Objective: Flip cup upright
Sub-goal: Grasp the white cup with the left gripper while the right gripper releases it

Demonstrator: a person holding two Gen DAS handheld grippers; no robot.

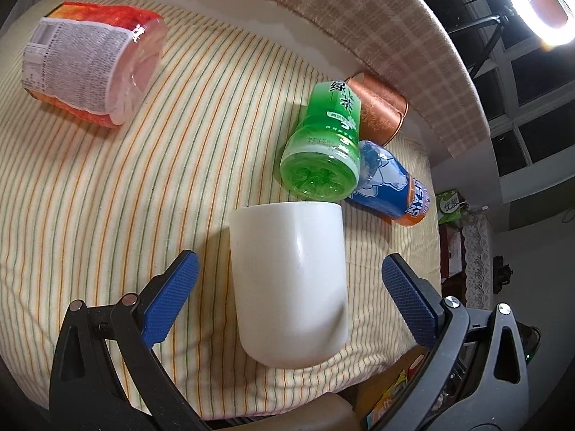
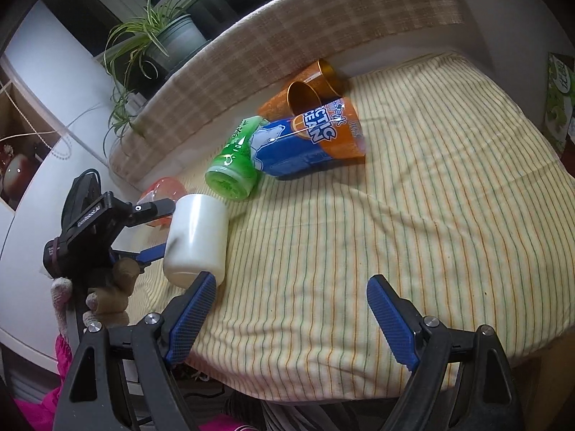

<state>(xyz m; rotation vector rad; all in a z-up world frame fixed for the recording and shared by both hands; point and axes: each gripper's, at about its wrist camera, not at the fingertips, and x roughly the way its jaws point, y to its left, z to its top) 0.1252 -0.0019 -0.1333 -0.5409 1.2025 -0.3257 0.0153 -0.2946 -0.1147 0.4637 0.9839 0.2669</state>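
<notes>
Spread left hand-held gripper [image 1: 287,280] fingers flank the untouched white cup [image 1: 289,283].

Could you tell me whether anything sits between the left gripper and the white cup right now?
Nothing visible does. The left gripper is open with the white cup lying between its fingers, not yet touched. The green bottle lies just beyond the cup's far end, not in the way.

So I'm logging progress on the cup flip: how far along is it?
Done: the left gripper is lined up, its open fingers on either side of the white cup but not touching it. In hand: nothing is gripped yet. The cup lies on its side on the striped cloth, rounded closed end toward the camera, next to the green bottle. Left: close, lift, turn it upright. The right gripper is open and idle.
</notes>
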